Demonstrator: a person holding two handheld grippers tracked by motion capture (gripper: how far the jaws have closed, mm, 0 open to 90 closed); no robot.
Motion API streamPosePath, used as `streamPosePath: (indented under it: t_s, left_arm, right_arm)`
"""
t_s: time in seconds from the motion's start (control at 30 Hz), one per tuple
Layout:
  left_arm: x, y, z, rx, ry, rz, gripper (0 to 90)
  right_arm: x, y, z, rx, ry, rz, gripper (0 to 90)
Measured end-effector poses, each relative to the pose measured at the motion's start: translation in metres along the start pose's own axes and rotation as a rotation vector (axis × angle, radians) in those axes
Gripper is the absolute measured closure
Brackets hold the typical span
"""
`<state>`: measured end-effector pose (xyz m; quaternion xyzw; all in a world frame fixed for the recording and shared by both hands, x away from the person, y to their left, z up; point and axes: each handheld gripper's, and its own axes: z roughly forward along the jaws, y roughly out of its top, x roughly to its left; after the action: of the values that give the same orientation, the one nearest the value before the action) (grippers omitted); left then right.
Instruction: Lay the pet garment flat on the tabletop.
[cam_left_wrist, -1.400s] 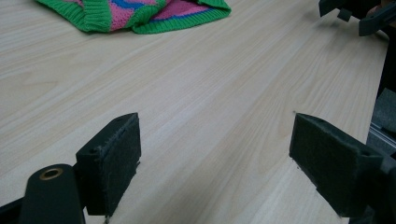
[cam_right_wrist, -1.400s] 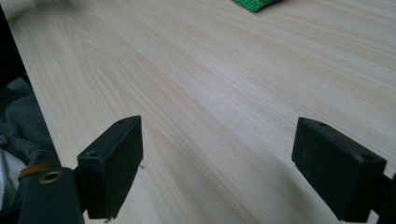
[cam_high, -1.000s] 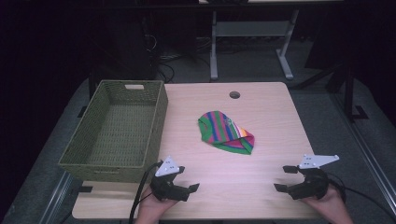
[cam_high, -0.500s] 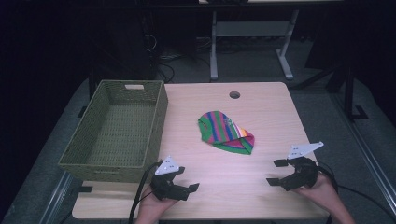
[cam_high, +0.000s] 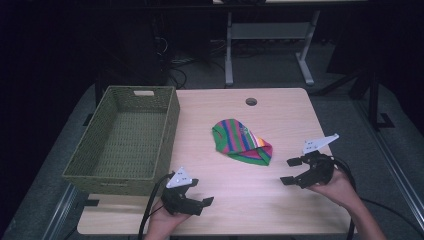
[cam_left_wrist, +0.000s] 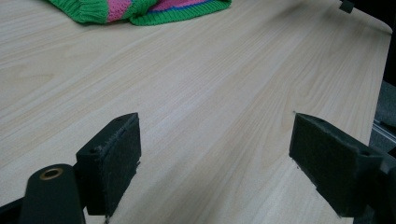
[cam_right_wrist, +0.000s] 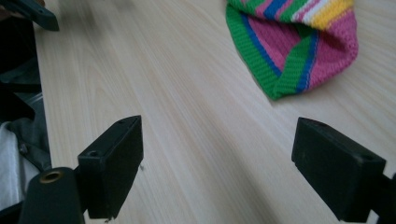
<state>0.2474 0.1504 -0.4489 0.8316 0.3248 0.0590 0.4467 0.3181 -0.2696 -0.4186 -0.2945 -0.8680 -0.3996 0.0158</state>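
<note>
A striped knitted hat (cam_high: 241, 141) in green, pink, blue and yellow lies flat near the middle of the wooden table (cam_high: 240, 200). My right gripper (cam_high: 291, 171) hovers open just right of the hat's lower tip, jaws wide apart with nothing between them. In the right gripper view the hat (cam_right_wrist: 299, 42) lies ahead, up and to the right. My left gripper (cam_high: 202, 204) rests open near the table's front edge, well below the hat. The hat's green brim (cam_left_wrist: 140, 9) shows far ahead in the left gripper view.
A green woven basket (cam_high: 125, 142) stands empty along the table's left side, close to my left gripper. A round cable hole (cam_high: 251, 101) sits near the table's far edge. Dark floor, cables and a desk frame (cam_high: 270, 45) lie beyond.
My right gripper has moved up and to the left, toward the hat's lower tip. The left gripper and the hat have stayed put.
</note>
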Motion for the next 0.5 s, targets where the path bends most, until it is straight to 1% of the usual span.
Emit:
streamPosePath:
  t_s: [0.03, 0.07, 0.1, 0.13, 0.17, 0.2, 0.23, 0.3, 0.33, 0.37, 0.5]
  left_arm:
    - [0.000, 0.000, 0.000, -0.006, 0.002, -0.005, 16.4]
    - [0.000, 0.000, 0.000, -0.008, 0.004, -0.004, 16.4]
    - [0.000, 0.000, 0.000, -0.009, 0.004, -0.005, 16.4]
    - [0.000, 0.000, 0.000, -0.012, 0.004, -0.002, 16.4]
    - [0.000, 0.000, 0.000, -0.016, 0.006, -0.004, 16.4]
    - [0.000, 0.000, -0.001, -0.018, 0.009, -0.005, 16.4]
    - [0.000, 0.000, -0.001, -0.020, 0.008, -0.008, 16.4]
    - [0.000, 0.000, -0.002, -0.020, 0.007, -0.007, 16.5]
    - [0.000, 0.000, -0.001, -0.020, 0.006, -0.004, 16.5]
    - [0.000, 0.000, -0.001, -0.020, 0.004, -0.004, 16.5]
    - [-0.001, 0.001, -0.001, -0.023, 0.001, -0.006, 16.5]
  right_arm:
    - [0.000, 0.000, 0.000, 0.000, 0.000, 0.000, 16.1]
    - [-0.001, 0.006, 0.002, 0.010, -0.001, -0.007, 16.1]
    - [-0.001, 0.006, 0.002, 0.010, -0.001, -0.007, 16.1]
    - [-0.002, 0.013, 0.003, 0.013, 0.001, -0.016, 16.1]
    - [-0.002, 0.013, 0.003, 0.013, 0.001, -0.016, 16.1]
    - [-0.003, 0.020, 0.003, 0.016, 0.003, -0.021, 16.1]
    - [-0.003, 0.020, 0.003, 0.016, 0.003, -0.021, 16.1]
    - [-0.005, 0.028, 0.004, 0.019, 0.007, -0.028, 16.1]
    - [-0.007, 0.036, 0.007, 0.029, 0.004, -0.040, 16.1]
    - [-0.007, 0.036, 0.007, 0.029, 0.004, -0.040, 16.1]
    - [-0.012, 0.052, 0.013, 0.048, 0.009, -0.043, 16.1]
